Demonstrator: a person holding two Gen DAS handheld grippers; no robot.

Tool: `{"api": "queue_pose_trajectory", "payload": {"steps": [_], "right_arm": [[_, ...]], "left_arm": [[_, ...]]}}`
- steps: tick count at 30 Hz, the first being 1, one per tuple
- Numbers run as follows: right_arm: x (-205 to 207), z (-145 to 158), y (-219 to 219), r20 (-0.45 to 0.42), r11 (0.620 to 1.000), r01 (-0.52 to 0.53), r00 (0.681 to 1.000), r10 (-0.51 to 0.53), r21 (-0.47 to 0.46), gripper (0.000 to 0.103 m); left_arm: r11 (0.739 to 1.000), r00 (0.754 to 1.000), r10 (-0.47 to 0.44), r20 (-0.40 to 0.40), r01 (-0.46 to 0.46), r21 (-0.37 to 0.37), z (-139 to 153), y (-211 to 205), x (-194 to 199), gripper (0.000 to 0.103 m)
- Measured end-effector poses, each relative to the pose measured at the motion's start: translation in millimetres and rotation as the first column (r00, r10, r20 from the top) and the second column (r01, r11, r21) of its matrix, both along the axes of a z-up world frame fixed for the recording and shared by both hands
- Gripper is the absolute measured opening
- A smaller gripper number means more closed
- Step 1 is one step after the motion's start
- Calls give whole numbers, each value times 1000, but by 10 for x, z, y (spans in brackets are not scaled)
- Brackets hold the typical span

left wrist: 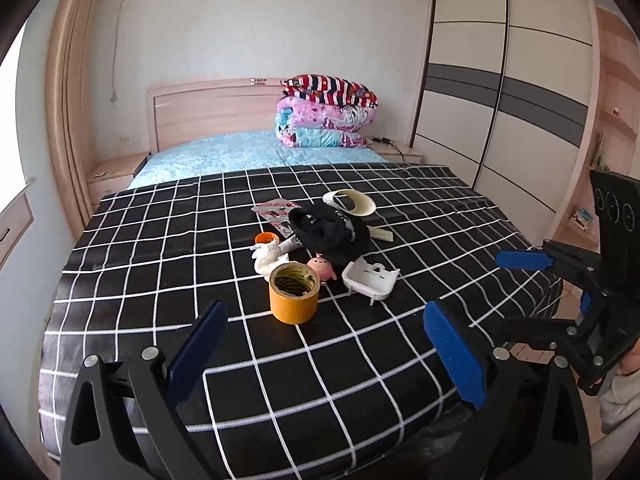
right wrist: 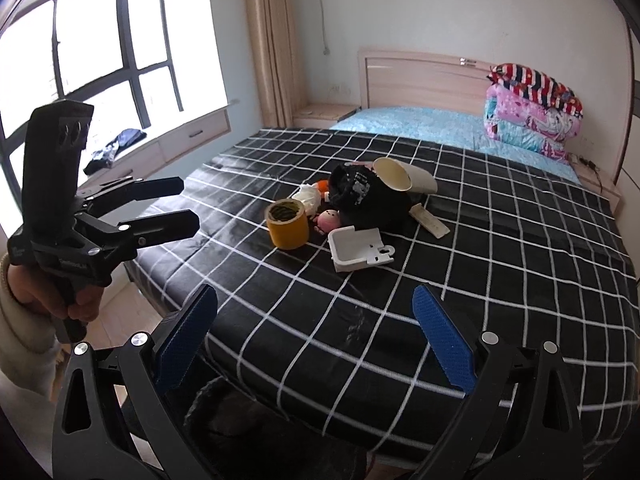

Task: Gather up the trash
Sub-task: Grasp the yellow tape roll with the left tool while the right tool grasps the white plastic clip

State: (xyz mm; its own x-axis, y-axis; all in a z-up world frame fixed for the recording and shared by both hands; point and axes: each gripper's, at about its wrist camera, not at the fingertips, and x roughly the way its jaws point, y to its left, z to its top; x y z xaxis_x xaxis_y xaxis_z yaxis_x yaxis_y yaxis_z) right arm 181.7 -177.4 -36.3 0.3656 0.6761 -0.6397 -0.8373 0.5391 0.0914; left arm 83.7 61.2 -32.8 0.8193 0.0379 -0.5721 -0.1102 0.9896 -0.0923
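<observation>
On the bed point(left wrist: 120, 264), spread with a black checked cover, the trash lies in one loose cluster near the middle. You hold both claws short of it, over the near edge, neither touching anything. Left claw point(left wrist: 320, 352): jaws wide apart, empty. Right claw point(right wrist: 312, 344): jaws wide apart, empty. Nearest to you stands the yellow tape roll point(left wrist: 294, 294), upright on its flat end; it is stiff and probably the heaviest piece, so close across its outer wall, or put one finger down the core. Just right of it lies the white plastic tray point(left wrist: 370, 280), rigid, light and likely slippery; take it by a raised rim. The crumpled tissue point(left wrist: 268, 258) behind the roll is soft and will compress, so pinch its bulk. The paper cup point(right wrist: 404, 176) lies on its side against the black cloth bundle point(right wrist: 368, 196); its wall crushes easily, so grip lightly near the rim. The small pink toy point(left wrist: 322, 266) sits between roll and tray; whether it counts as trash cannot be judged from these views.
</observation>
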Motion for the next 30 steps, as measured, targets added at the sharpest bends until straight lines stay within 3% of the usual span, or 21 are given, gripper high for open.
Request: {"api": "queue_pose_trajectory", "payload": {"steps": [5, 9, 17, 22, 25, 29, 30], "right_arm": [[195, -112, 170, -10, 1000, 7, 1000, -7, -27, 99], [391, -259, 306, -37, 998, 16, 999, -18, -60, 90], [616, -456, 519, -60, 994, 9, 998, -16, -109, 87], [684, -538, 581, -64, 991, 18, 998, -27, -133, 86], [717, -579, 615, -75, 990, 24, 997, -35, -142, 73], [741, -621, 656, -76, 987, 25, 996, -38, -157, 70], [742, -632, 660, -77, 987, 26, 996, -39, -162, 64]], "left_arm": [[1000, 999, -7, -39, 7, -2, -134, 101, 242, 94], [1000, 997, -14, -71, 13, -17, -247, 181, 448, 86], [999, 993, -14, -121, 9, -48, -426, 337, 724, 76], [999, 991, -16, -133, 12, -31, -480, 332, 829, 70], [999, 987, -23, -156, 19, -32, -537, 335, 884, 56], [1000, 985, -23, -173, 19, -24, -597, 337, 936, 54], [1000, 984, -27, -176, 24, -20, -603, 326, 942, 49]]}}
